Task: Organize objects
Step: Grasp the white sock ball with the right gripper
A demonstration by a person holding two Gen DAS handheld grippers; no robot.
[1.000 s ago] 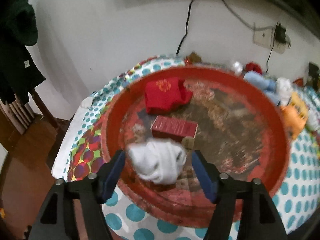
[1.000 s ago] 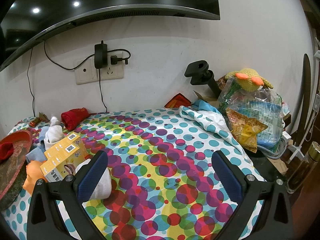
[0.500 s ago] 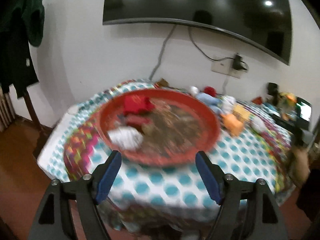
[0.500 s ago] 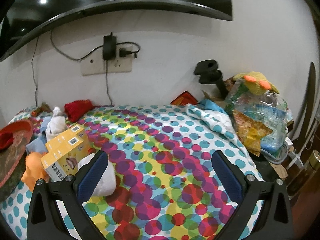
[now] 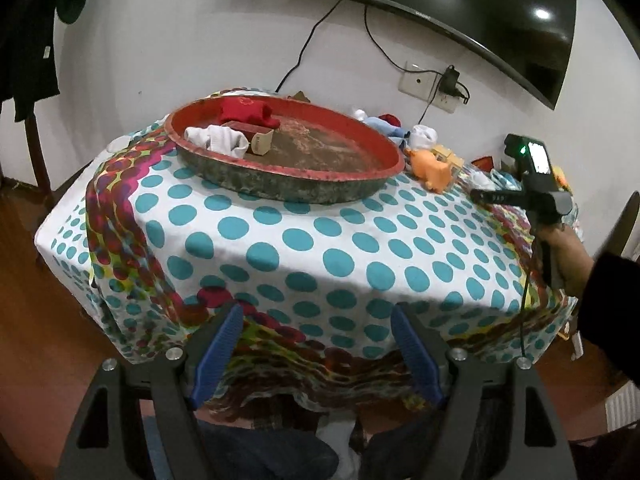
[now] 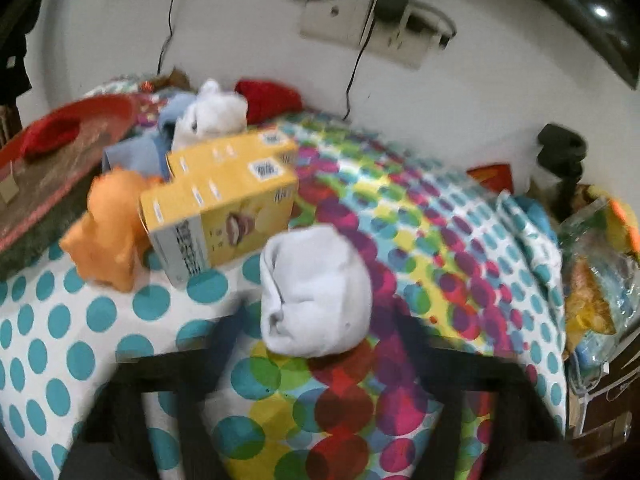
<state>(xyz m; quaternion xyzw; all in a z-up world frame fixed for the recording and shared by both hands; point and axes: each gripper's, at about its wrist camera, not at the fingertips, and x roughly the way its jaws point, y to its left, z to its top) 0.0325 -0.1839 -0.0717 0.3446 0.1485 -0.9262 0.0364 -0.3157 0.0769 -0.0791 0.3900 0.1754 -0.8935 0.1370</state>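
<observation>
Left claw [image 5: 316, 354] spread, empty, before dotted tablecloth [image 5: 304, 240]; right claw [image 6: 316, 332] closing round white sock [image 6: 316, 296], blurred

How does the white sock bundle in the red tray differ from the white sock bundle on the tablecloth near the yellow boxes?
The tray bundle lies loose and spread beside a red box, far from the left gripper, which is open and empty. The tablecloth bundle is rolled into a tight ball, and the right gripper has just been closing around it. Both are white fabric.
</observation>
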